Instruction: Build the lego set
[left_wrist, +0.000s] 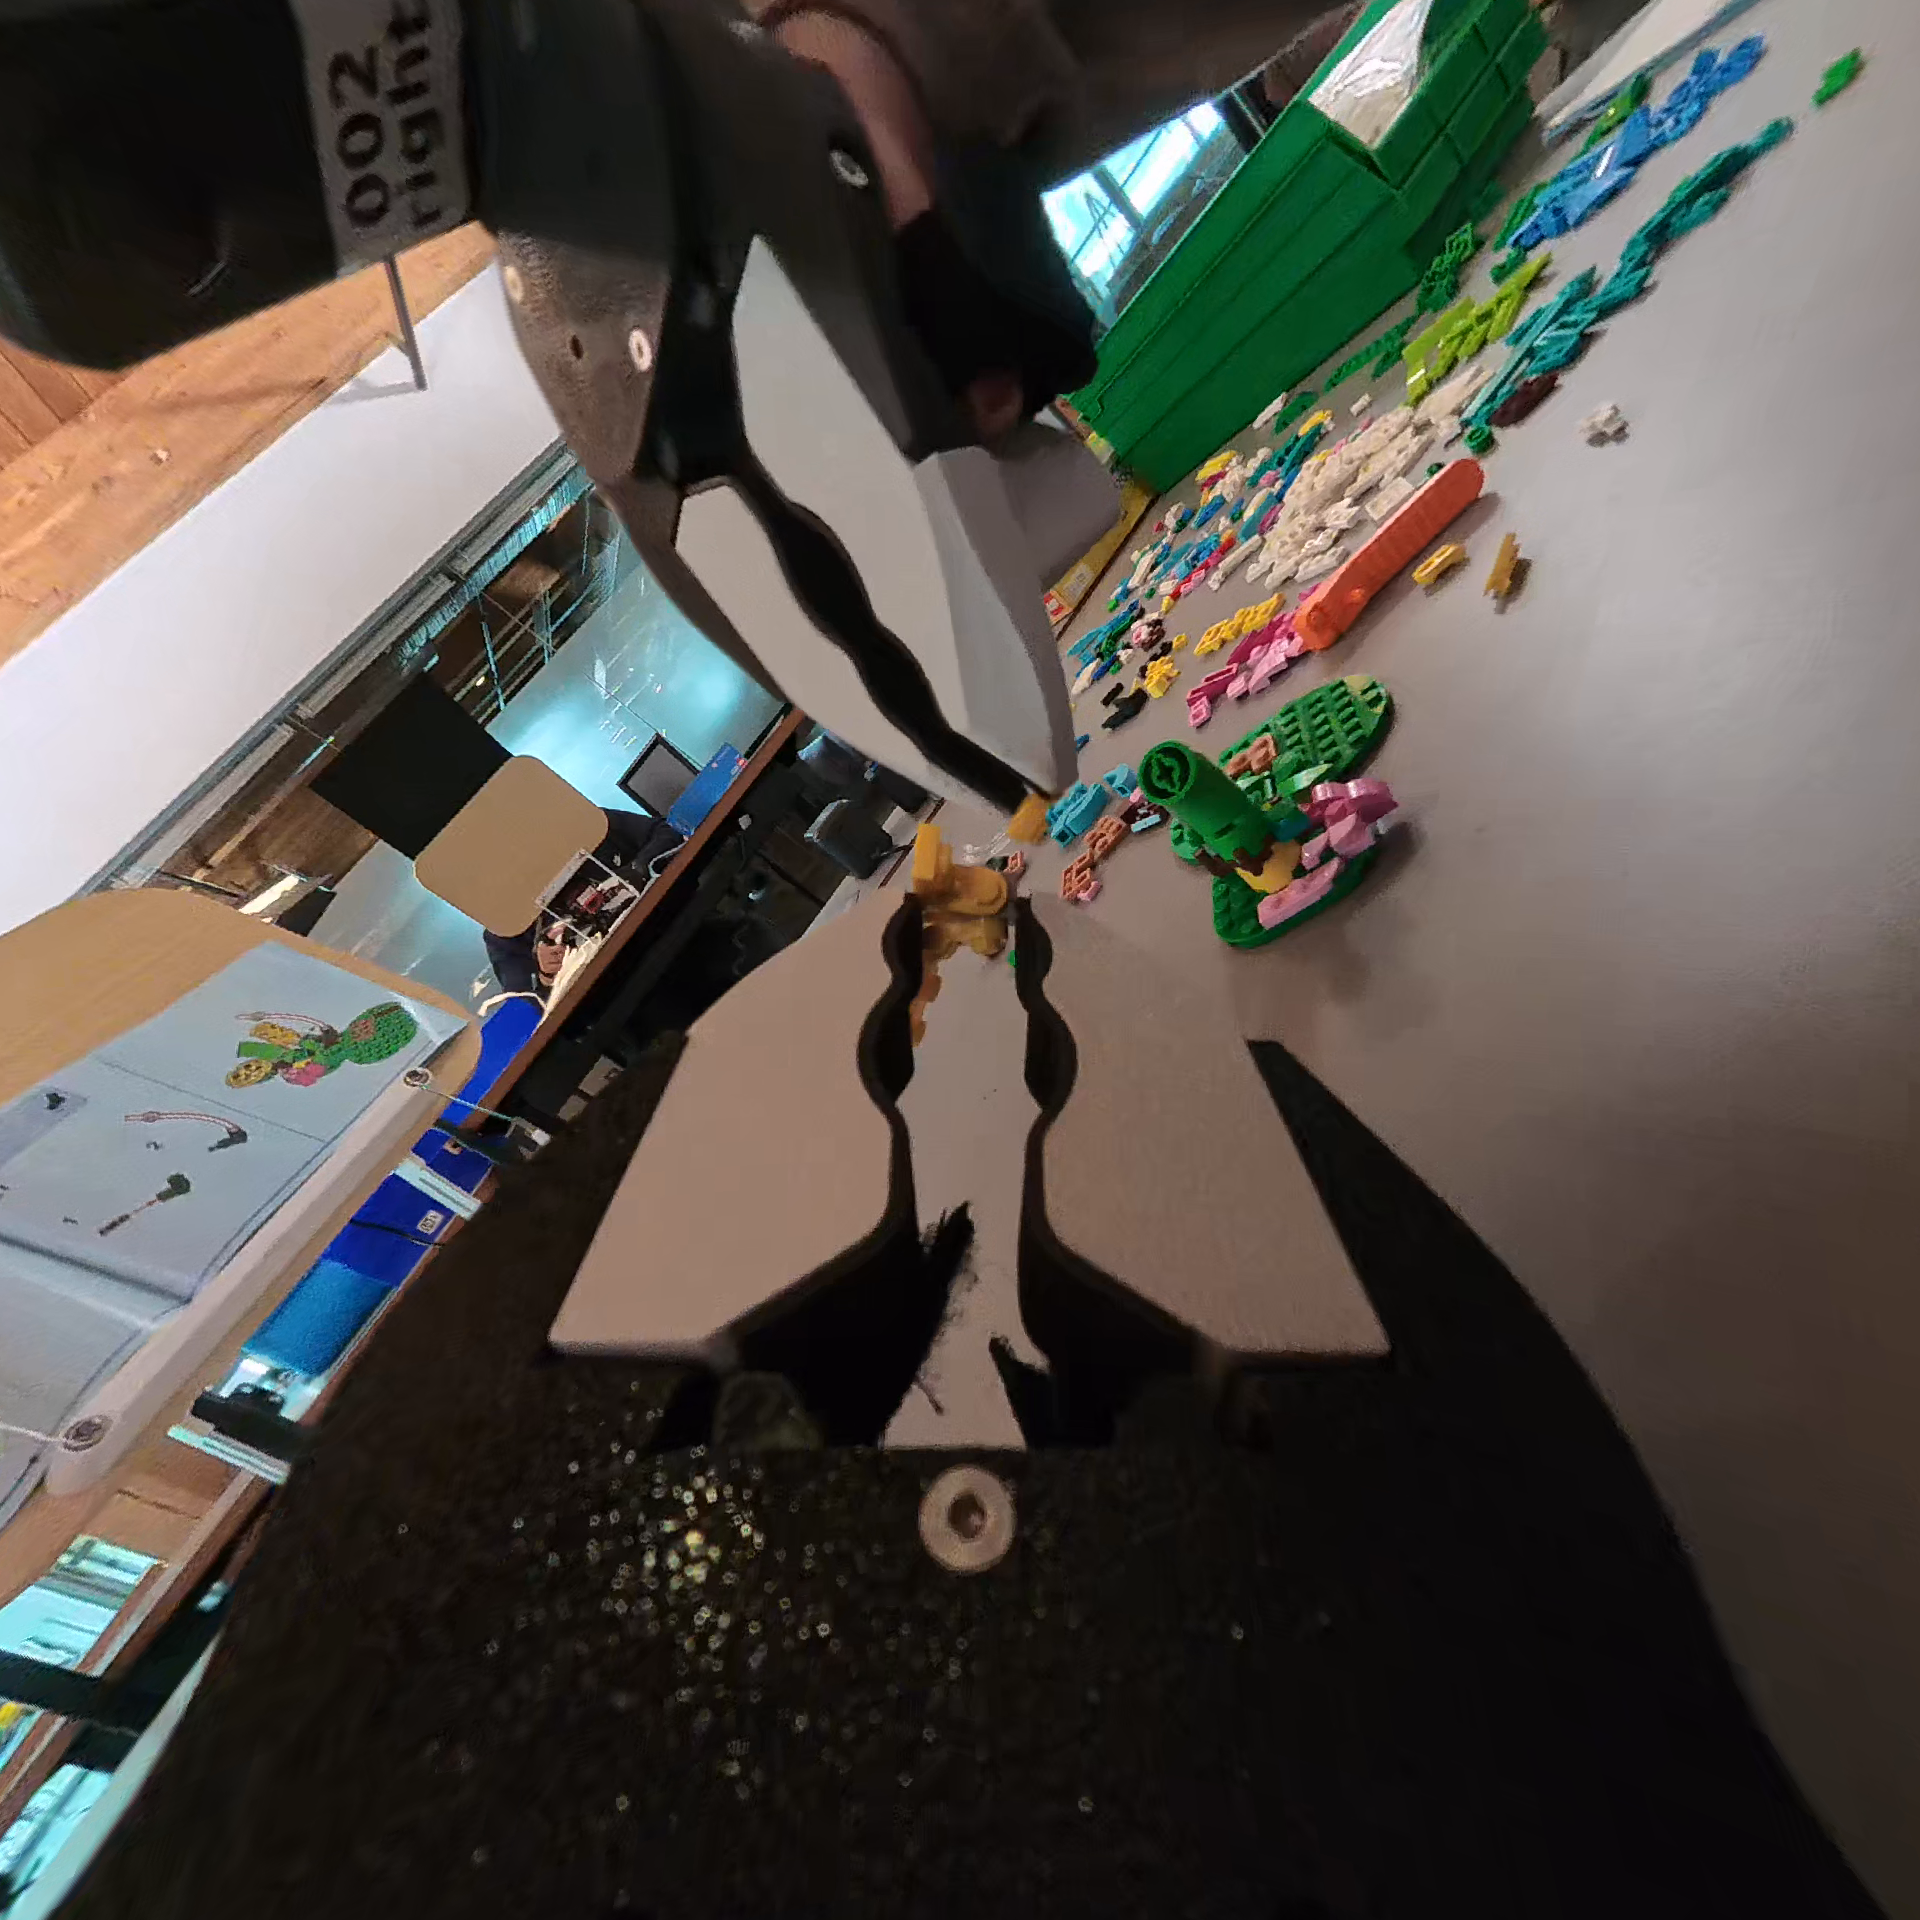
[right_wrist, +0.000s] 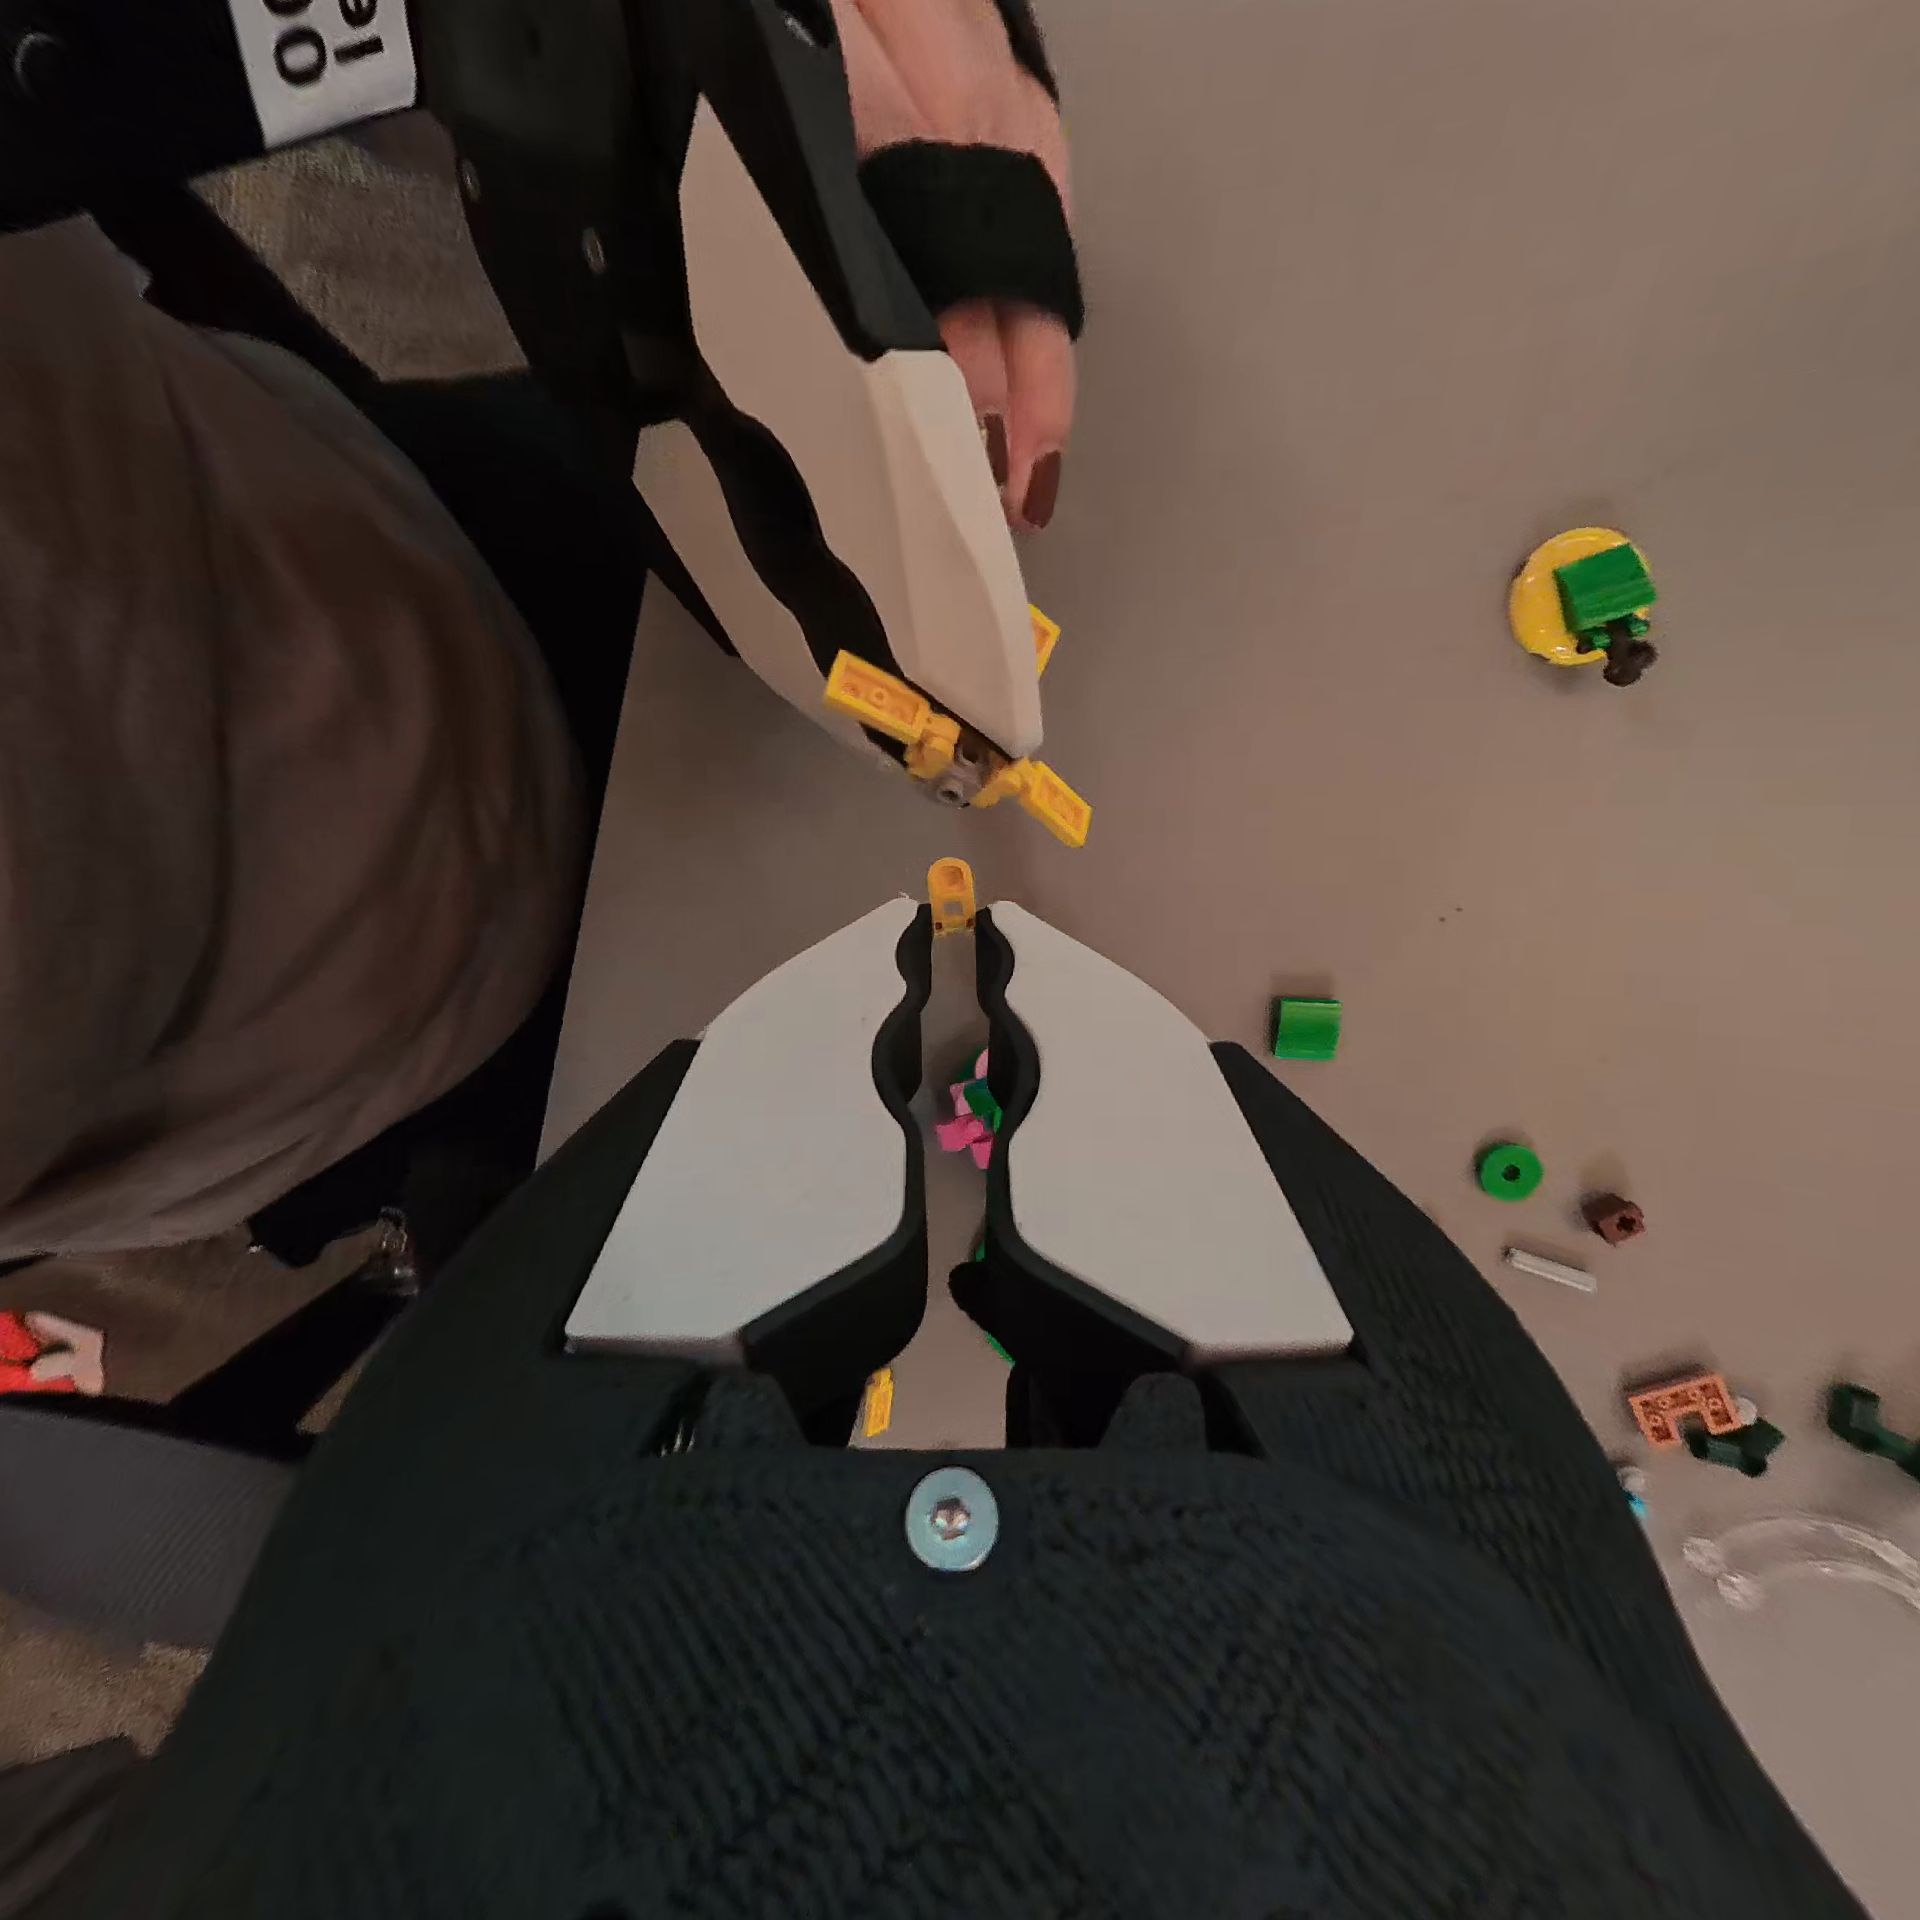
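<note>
**Yellow sub-assembly in mid-air, most bricks still loose**

Although one green model already stands finished-looking on the grey table (left_wrist: 1662, 935), the build seems far from done. Going by size: a green storage bin (left_wrist: 1299, 270) sits at the far edge, and in front of it a wide spread of loose bricks (left_wrist: 1320, 509) in white, blue, teal, lime and pink lies unsorted, with an orange brick separator (left_wrist: 1392, 556) among them. Nearer stands the green plant model (left_wrist: 1278, 831) on its round base, with pink pieces attached. An open instruction booklet (left_wrist: 208, 1101) is propped to the side. In the right wrist view, smaller parts lie scattered: a yellow dish with a green block (right_wrist: 1579, 603), a green curved brick (right_wrist: 1306, 1029), a green round piece (right_wrist: 1509, 1172) and a small brown stud (right_wrist: 1612, 1218).

The current step looks like joining two yellow parts. The left gripper (left_wrist: 961, 914) is clamped on a yellow hinged assembly (right_wrist: 961, 753) with flat plates sticking out on either side and a grey connector at its middle. The right gripper (right_wrist: 951, 909) pinches a small yellow clip piece (right_wrist: 949, 891) at its very tips. The two yellow parts are held above the table, close together but apart, the clip's rounded end pointing toward the assembly's grey centre. What remains, by my judgement, is pressing the clip on, then much further building.
</note>
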